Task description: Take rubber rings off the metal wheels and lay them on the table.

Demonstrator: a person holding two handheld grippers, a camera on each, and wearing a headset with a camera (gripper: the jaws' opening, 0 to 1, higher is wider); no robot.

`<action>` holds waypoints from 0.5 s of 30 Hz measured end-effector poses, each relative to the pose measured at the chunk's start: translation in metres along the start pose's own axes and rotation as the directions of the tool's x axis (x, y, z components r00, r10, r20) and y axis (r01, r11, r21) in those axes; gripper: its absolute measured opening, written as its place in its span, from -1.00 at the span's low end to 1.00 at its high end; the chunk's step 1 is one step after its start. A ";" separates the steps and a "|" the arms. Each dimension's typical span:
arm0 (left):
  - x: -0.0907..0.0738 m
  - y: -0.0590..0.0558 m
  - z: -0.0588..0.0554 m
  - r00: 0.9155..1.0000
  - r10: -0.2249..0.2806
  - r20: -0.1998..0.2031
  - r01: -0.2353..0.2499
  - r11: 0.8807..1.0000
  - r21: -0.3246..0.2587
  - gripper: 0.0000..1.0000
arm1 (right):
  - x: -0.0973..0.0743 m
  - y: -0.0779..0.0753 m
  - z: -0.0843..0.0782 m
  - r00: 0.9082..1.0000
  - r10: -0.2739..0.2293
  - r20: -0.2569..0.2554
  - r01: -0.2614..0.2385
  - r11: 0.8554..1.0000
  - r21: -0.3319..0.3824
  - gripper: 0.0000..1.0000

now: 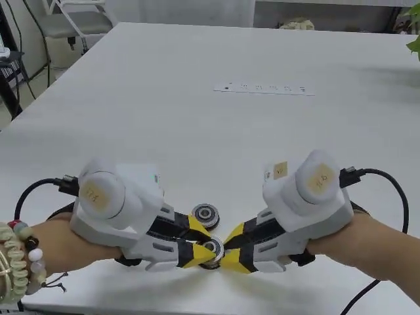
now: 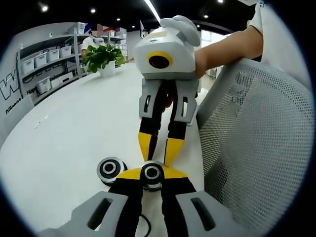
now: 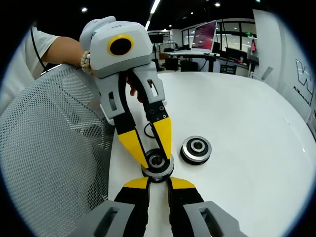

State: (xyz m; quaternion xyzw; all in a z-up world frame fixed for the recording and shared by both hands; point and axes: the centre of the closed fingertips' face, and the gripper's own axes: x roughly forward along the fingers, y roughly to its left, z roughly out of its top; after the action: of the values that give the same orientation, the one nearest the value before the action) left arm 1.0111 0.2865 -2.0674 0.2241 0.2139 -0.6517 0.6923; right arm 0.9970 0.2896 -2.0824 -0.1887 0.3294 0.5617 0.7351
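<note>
Working low at the near edge of the white table (image 1: 197,118), I'm bringing both tools nose to nose at the bottom centre of the head view. My left gripper (image 1: 199,243) is pointing in from the lower left, and I'm clamping the metal wheel (image 1: 210,249) with it. In the left gripper view its yellow tips are sitting spread to the wheel's width, one on each side of the dark rim. In the right gripper view those same jaws are reaching down from the upper left and straddling the wheel at mid-frame.

My right gripper (image 1: 228,248) is pointing in from the lower right. Its jaws are drawn nearly together with a slim gap between them, and its tips are touching the wheel's edge on the side facing it. I can't tell whether they're actually pinching the rubber ring (image 3: 171,166), because the tips are hiding the contact. The ring is sitting on the wheel as a black band round the outside. The wheel is lying flat, hub up, down at the table surface.

A second wheel (image 1: 205,213) is lying flat just beside it, slightly higher in the head view. It's touching neither gripper and is wearing its own black ring. A white power strip (image 1: 264,88) is lying at the upper middle of the head view. A grey mesh chair back (image 2: 256,148) is showing along the right of the left gripper view, and a potted plant (image 2: 102,57) is standing at its upper left.
</note>
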 end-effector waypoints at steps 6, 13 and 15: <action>0.000 0.002 0.001 1.000 0.002 0.012 -0.001 1.000 -0.003 -0.85 | -0.002 -0.003 -0.001 1.000 -0.016 -0.003 0.016 1.000 -0.018 -0.99; -0.001 0.002 0.002 1.000 0.004 0.019 -0.004 1.000 0.000 -0.85 | -0.001 -0.005 0.000 0.999 -0.033 -0.025 0.032 0.999 -0.018 -1.00; -0.002 0.002 0.002 1.000 0.005 0.024 -0.005 1.000 -0.002 -0.85 | -0.001 -0.005 -0.002 0.999 -0.034 -0.035 0.036 0.998 0.051 -1.00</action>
State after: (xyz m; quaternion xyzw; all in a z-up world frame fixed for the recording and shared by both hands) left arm 1.0135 0.2867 -2.0643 0.2162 0.2055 -0.6524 0.6967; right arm 1.0010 0.2863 -2.0834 -0.1847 0.3529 0.5367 0.7438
